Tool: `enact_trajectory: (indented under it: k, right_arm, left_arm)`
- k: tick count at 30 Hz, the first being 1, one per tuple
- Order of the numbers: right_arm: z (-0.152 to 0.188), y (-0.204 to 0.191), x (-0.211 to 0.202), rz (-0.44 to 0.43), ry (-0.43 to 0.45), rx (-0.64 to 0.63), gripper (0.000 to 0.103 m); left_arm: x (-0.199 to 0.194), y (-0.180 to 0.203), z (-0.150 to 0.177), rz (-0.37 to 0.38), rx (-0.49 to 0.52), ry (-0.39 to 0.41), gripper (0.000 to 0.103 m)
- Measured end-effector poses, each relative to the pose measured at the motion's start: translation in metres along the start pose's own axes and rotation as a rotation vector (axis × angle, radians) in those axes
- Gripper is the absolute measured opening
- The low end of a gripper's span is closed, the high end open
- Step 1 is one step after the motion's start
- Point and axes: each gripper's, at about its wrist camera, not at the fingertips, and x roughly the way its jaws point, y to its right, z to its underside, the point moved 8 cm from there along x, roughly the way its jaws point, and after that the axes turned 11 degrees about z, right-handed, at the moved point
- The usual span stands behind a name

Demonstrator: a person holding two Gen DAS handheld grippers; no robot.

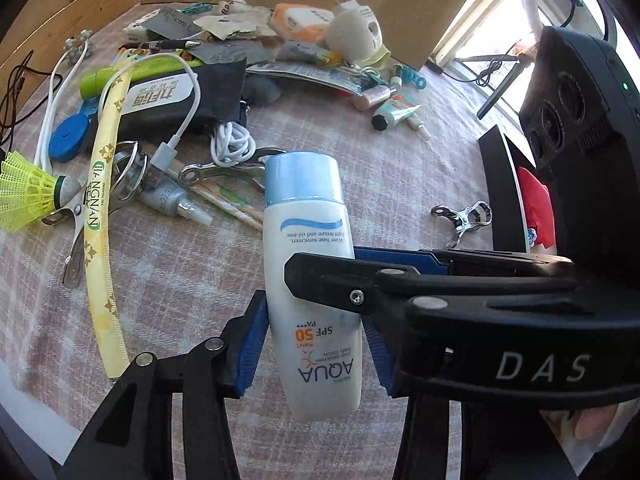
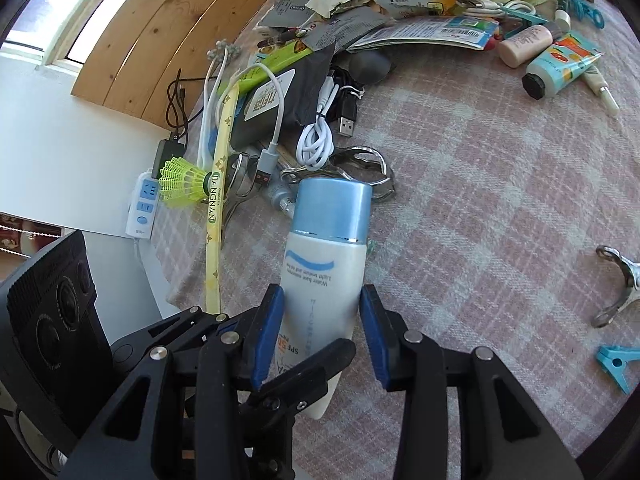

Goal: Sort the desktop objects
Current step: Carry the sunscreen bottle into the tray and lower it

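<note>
Handover of sunscreen bottle, caught in mid-air above the checked tabletop, blue cap pointing away toward a heap of unsorted clutter. Gripped low on the body, across the wide printed face, by the left tongs, blue pads against both edges. Crossed at right angles higher up by the right tongs, one finger in front of the label and one behind; could not tell whether those pads pressed or merely bracketed the bottle.

Best done, judging by this: kept one firm grip until the other had fully let go, then drew the freed tongs straight back to avoid twisting the slick plastic loose. Kept the bottle clear of the cables and clips below.

Both hands angled steeply downward, wrists close together, the right reaching in across the left from the side.
</note>
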Motion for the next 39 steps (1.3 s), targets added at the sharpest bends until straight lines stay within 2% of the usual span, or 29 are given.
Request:
enact_trajectory:
  k: [8,17,22,29,35,37,39]
  right_arm:
    - [0.005,0.054,-0.065,0.032,0.093,0.064,0.039]
    - [0.009,0.156,-0.143,0.099,0.19,0.197,0.039]
    - [0.009,0.211,-0.173,0.141,0.228,0.272,0.039]
    - [0.013,0.267,-0.19,0.169,0.235,0.338,0.039]
    - [0.016,0.288,-0.191,0.175,0.225,0.368,0.039]
    - [0.016,0.292,-0.189,0.175,0.211,0.383,0.04]
    - [0.017,0.293,-0.189,0.185,0.202,0.398,0.042]
  left_arm:
    - [0.018,0.092,-0.018,0.052,0.117,-0.006,0.044]
    - [0.065,0.204,-0.048,0.145,0.243,-0.047,0.045]
    - [0.094,0.246,-0.057,0.169,0.301,-0.076,0.045]
    - [0.125,0.274,-0.059,0.181,0.342,-0.126,0.045]
    - [0.139,0.281,-0.056,0.164,0.374,-0.162,0.045]
    - [0.142,0.279,-0.054,0.147,0.378,-0.182,0.056]
    - [0.139,0.276,-0.054,0.128,0.397,-0.168,0.056]
